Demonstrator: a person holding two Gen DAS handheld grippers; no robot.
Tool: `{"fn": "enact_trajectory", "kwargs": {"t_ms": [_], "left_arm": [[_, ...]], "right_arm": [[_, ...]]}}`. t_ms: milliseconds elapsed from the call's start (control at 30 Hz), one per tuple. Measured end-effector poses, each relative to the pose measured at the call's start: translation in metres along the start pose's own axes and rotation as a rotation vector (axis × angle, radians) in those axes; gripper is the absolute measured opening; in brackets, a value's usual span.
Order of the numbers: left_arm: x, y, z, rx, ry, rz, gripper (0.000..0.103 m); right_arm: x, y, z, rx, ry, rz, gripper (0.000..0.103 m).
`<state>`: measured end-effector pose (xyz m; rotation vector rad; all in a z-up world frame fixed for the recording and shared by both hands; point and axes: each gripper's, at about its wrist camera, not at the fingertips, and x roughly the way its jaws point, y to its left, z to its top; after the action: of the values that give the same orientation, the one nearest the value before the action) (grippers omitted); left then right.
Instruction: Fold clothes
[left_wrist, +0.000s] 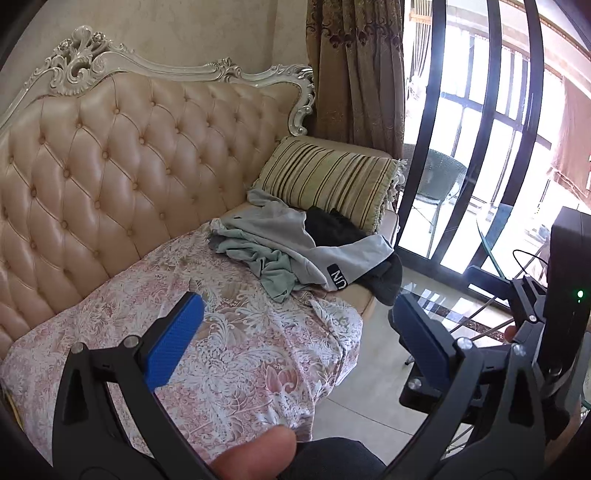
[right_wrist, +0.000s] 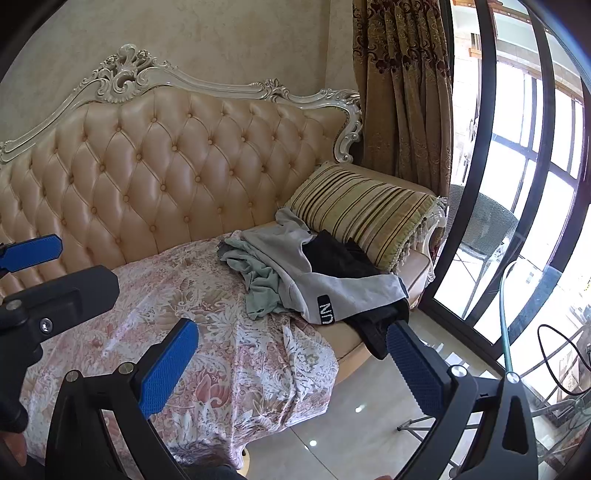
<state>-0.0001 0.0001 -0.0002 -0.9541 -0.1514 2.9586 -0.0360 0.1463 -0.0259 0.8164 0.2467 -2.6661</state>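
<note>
Sofa (right_wrist: 166, 155) holds clothes (right_wrist: 295, 280) with a "UN" tag (right_wrist: 325, 310); both grippers (left_wrist: 295, 332) (right_wrist: 291, 365) gape, empty.

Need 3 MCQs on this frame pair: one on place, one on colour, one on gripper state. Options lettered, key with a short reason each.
1. Where does the clothes pile lie?
A. on the floor
B. on the sofa seat, by the striped pillow
C. on the chair outside

2. What colour are the gripper pads?
A. blue
B. red
C. white

3. How do the left gripper and right gripper stand?
A. both shut on cloth
B. one holds a shirt
C. both open, nothing between them

Key: B, the pile rests on the seat against the pillow; A, the pads show blue in both views; C, the jaws stand wide apart, short of the pile.
</note>
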Motion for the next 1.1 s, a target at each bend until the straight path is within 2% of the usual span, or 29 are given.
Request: {"fn": "enact_trajectory", "kwargs": {"t_ms": [800,1000,1100], "left_arm": [[0.006,-0.001,-0.006,-0.013,0.022,-0.013,0.103],[0.004,0.017,-0.011,-0.055,-0.003,-0.069,0.103],[0.012,0.025,-0.012,-0.04,0.005,-0.039,0.103]], "right_arm": [[0.004,-0.001,-0.004,0.002,0.017,0.006,0.103],[0.011,-0.005,-0.008,0.021,0.024,-0.004,0.103],[0.023,-0.007,-0.014,0.028,0.05,-0.007,0.103]]}}
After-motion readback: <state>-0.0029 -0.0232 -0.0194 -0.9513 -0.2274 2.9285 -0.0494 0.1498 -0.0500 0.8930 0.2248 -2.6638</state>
